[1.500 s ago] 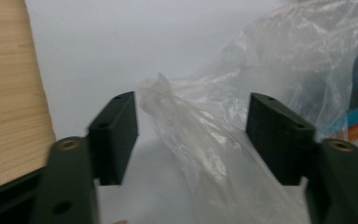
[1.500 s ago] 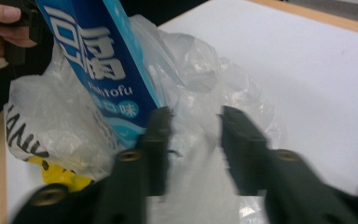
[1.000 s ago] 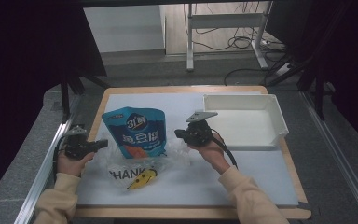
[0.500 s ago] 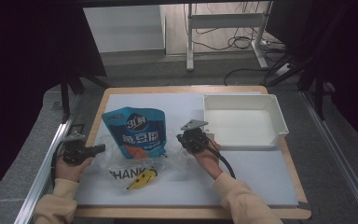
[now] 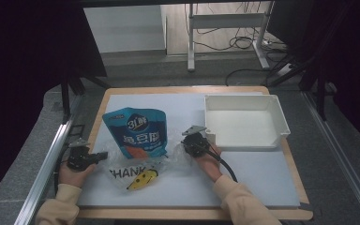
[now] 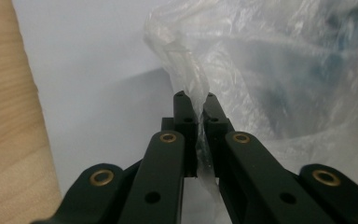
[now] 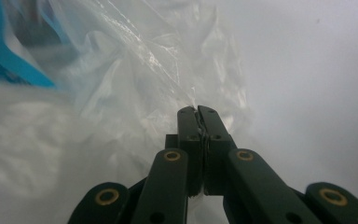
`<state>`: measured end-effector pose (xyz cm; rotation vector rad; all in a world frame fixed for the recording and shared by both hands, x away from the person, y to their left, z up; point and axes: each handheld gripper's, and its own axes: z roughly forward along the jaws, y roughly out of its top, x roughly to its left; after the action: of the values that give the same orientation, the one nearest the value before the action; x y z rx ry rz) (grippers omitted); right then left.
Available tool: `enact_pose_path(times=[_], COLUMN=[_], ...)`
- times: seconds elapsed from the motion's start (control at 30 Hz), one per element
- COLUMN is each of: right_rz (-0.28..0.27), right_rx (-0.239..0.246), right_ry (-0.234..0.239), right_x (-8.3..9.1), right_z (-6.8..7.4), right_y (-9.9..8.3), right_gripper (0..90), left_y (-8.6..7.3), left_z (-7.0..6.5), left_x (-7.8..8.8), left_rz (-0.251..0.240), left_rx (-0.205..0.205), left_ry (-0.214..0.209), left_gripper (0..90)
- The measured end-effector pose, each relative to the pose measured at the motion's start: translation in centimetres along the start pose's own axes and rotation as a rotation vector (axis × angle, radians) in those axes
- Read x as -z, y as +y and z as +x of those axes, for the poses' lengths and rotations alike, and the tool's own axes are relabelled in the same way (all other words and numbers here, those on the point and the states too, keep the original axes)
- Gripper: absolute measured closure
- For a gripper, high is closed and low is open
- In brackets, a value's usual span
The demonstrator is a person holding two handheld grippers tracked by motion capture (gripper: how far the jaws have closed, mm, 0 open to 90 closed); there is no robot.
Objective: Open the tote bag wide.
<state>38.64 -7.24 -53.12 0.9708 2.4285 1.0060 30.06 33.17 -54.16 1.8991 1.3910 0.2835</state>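
Observation:
A clear plastic bag (image 5: 140,171) printed with "THANK" and a yellow smiley lies on the white mat, with a blue pouch (image 5: 139,133) partly inside it. My left gripper (image 5: 102,155) is shut on the bag's left edge; in the left gripper view the film (image 6: 200,112) runs between the closed jaws. At the bag's right edge my right gripper (image 5: 182,147) is also shut, pinching the clear film (image 7: 168,88) between its jaws (image 7: 197,112). Both hands sit low over the mat.
A white rectangular tray (image 5: 246,123) stands at the right rear of the mat. The wooden table edge (image 6: 9,116) shows left of the mat. A metal rail (image 5: 47,164) runs along the table's left side. A cable trails from the right gripper.
Both hands have sunk toward the mat with the bag's edges held. The bag now lies flatter and the pouch rests lower.

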Motion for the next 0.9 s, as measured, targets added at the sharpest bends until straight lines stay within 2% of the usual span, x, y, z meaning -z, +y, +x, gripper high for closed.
enact_pose_path(times=[0.2, 0.8, 0.9], right_rz=[0.001, -0.018, -0.020], right_rx=[-0.005, -0.024, -0.027], right_ry=[0.009, 0.026, 0.032], right_x=[0.15, 0.21, 0.24], right_z=[-0.26, -0.34, -0.35], right_y=[-0.54, -0.83, -0.86], right_gripper=[88.0, 85.6, 82.9], left_y=[-0.59, -1.04, -1.02], left_z=[-0.07, -0.11, -0.17], left_x=[-0.49, -0.53, -0.52], left_rz=[0.024, -0.002, -0.004], left_rx=[-0.001, 0.020, 0.020], left_ry=[0.003, 0.001, 0.000], left_gripper=[88.4, 86.6, 85.6])
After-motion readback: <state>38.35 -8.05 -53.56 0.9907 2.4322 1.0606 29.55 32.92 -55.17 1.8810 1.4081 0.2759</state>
